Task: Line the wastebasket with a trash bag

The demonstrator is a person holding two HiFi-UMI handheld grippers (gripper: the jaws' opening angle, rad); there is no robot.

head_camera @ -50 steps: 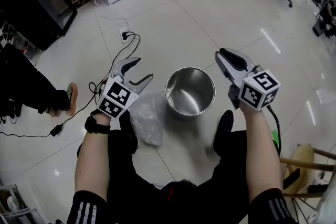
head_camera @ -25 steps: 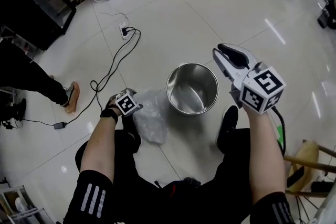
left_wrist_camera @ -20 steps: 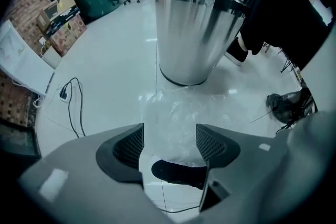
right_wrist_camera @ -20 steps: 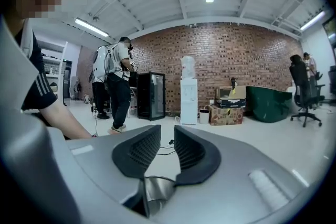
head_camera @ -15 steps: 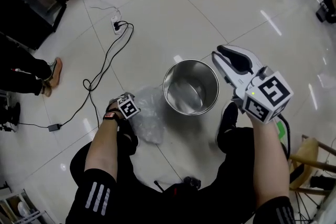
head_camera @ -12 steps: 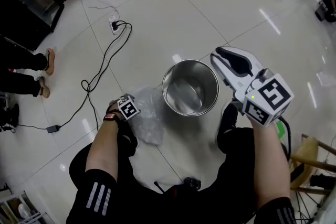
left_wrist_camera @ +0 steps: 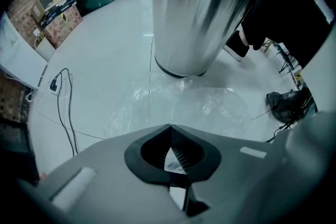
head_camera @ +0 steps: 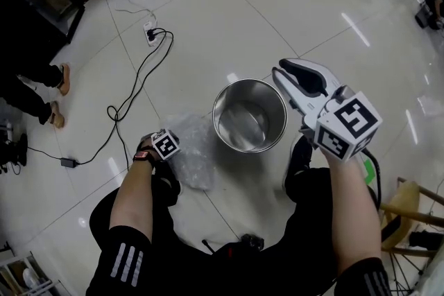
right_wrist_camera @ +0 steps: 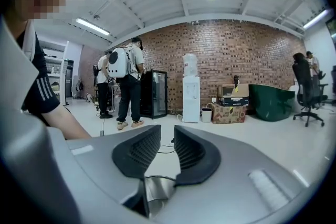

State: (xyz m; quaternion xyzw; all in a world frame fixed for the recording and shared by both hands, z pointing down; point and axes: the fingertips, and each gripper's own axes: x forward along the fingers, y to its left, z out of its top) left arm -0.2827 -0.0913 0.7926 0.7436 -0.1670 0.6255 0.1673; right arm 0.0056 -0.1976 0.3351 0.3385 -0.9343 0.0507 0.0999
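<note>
Round shiny steel wastebasket (head_camera: 239, 132), standing upright on the pale tiled floor (head_camera: 229, 17) in the middle of the head view. Empty inside, with bare metal all the way down and no liner yet.

Next in size, the crumpled clear plastic trash bag (head_camera: 195, 157), lying flat on the floor at 8 o'clock of the bin, right up against its foot. Nothing inside, and not opened out.

Then the big grey plastic right gripper (head_camera: 281, 73), up at 2 o'clock of the bin, pointing about level past the rim. Holds its jaws partway apart, with nothing between them.

Last, the small-looking grey plastic left gripper (left_wrist_camera: 170, 149), pointing straight down onto the bag's 9 o'clock edge. Has just been closing its jaws, now squeezed together on a thin bit of the clear film.

Step in hand, by the look of things: picking the bag up off the floor. To do this well:
- Keep the squeeze tight, for such thin film looks slippery.
- Lift slowly and straight up.
- Give a gentle shake to let the bag hang long.
- Bring the right gripper over to 9 o'clock, find the open end and take the other side of the mouth.
- Take care not to bump the bin, likely light and easy to tip.
</note>
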